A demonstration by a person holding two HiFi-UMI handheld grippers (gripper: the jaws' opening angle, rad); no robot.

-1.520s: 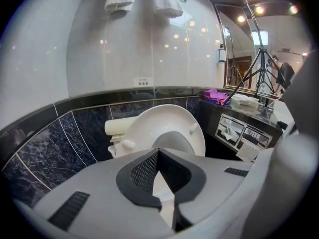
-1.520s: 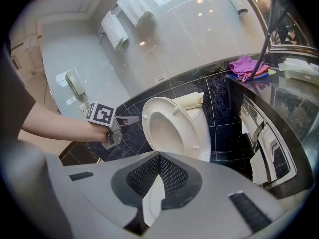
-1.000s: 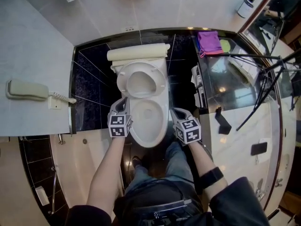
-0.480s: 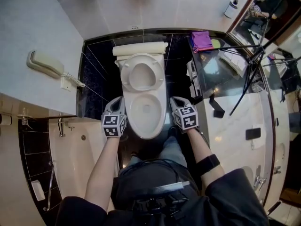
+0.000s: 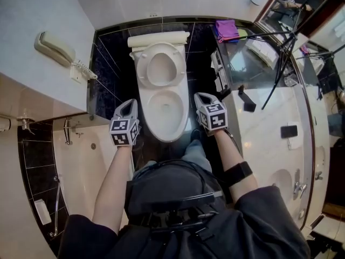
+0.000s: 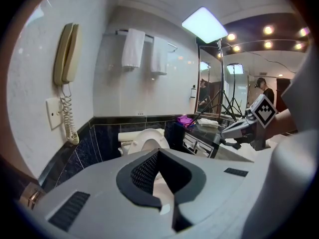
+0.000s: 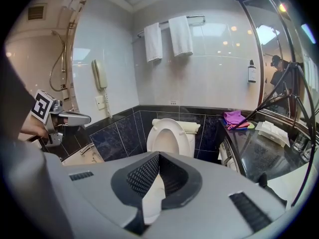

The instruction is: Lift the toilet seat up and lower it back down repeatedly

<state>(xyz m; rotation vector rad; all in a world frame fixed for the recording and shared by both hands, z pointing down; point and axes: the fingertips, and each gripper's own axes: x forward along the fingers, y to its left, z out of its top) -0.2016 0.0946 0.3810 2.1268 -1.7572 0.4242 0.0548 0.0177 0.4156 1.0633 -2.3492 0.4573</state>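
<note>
**Item:** seat (image 5: 181,63), 1 white ring hinged at the back.

**Position:** raised, standing near upright against the lid and tank, above the open bowl (image 5: 164,137). In the right gripper view its underside faces the room.

**Handling (my estimate):**
- Rigid moulded plastic, light to moderate in weight, glossy and probably slick under the pads.
- It swings about the hinge only.
- If let go partway it would likely slam onto the bowl, so it should be lowered under control.

**Where to hold:** the front edge of the ring, farthest from the hinge and now at the top. Pinch across the rim there, or hook a closed tip behind it and draw it forward.

**Left gripper** (image 5: 129,106)**:** beside the bowl on its left, apart from it. The jaws are pressed together with nothing between them.

**Right gripper** (image 5: 202,97)**:** beside the bowl on its right, also apart from it. The jaws are pressed together and empty.

**Stage (judged):** the seat is up and neither gripper touches it, so lowering looks due next.

**Surroundings:**
- 1 phone (image 5: 54,47) on the left wall.
- 2 towels (image 7: 180,34) on a rail behind the toilet.
- 1 purple cloth (image 5: 226,28) on the dark bench (image 5: 259,90) to the right.
</note>
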